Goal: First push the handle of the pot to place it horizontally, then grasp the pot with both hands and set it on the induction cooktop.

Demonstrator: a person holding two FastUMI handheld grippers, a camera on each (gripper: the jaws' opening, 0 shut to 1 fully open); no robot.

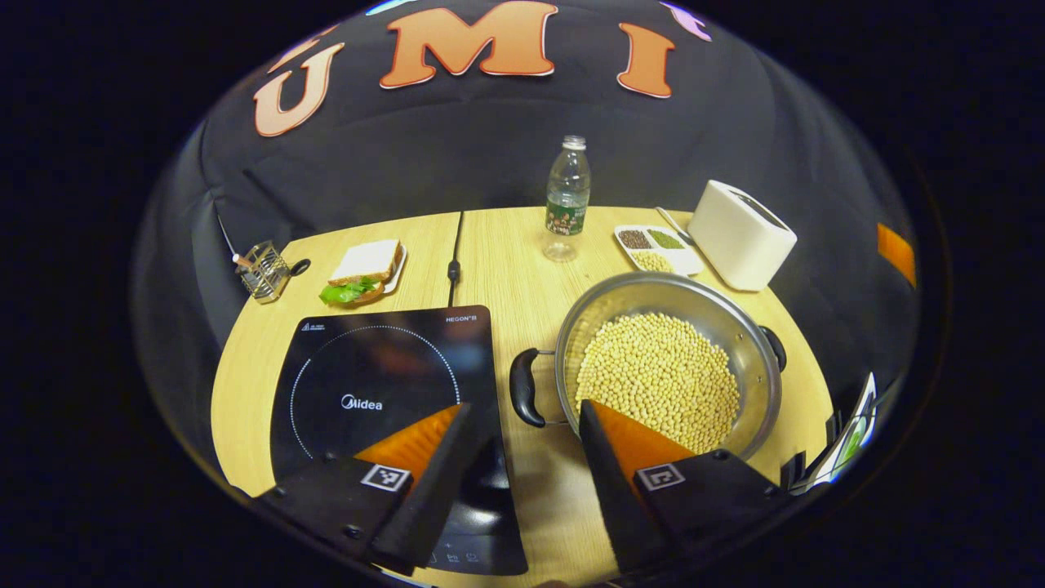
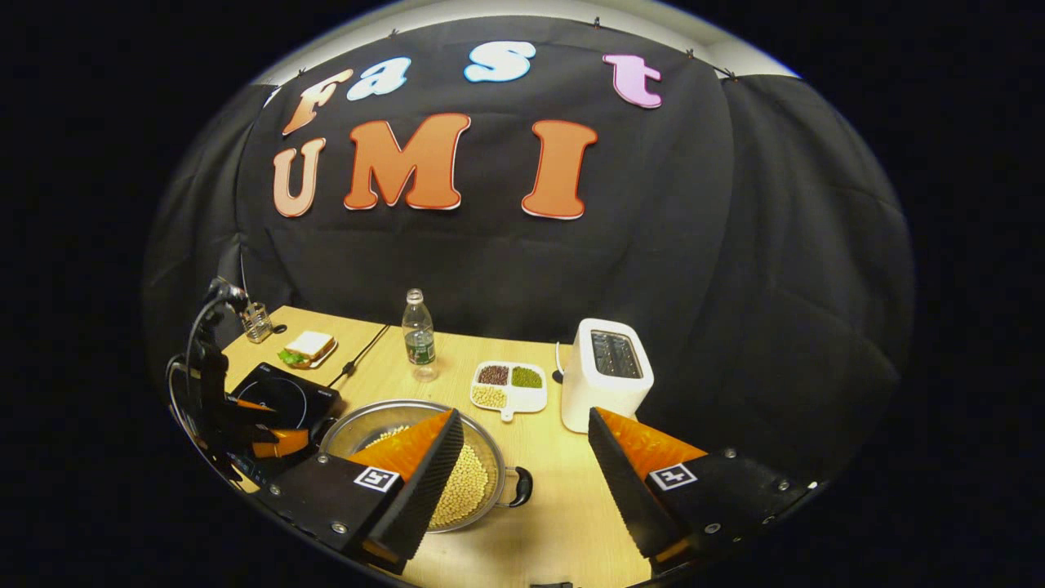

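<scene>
A steel pot [image 1: 629,302] full of pale soybeans [image 1: 661,376] stands on the wooden table, just right of the black induction cooktop [image 1: 367,384]. Its two black handles point left [image 1: 522,388] and right [image 1: 774,347]. My left gripper [image 1: 526,408] is open, and the pot's left handle lies just ahead of the gap between its fingertips, untouched. In the right gripper view, my right gripper [image 2: 523,415] hangs open above the pot [image 2: 359,429] and its near handle [image 2: 522,487]. Beyond the pot, the left gripper [image 2: 265,437] hovers over the cooktop [image 2: 277,392].
At the back stand a water bottle [image 1: 566,196], a white toaster [image 1: 741,233], a divided tray of beans [image 1: 657,247], a sandwich on a plate [image 1: 363,273] and a small wire holder [image 1: 263,271]. A cable [image 1: 454,261] runs across the table behind the cooktop.
</scene>
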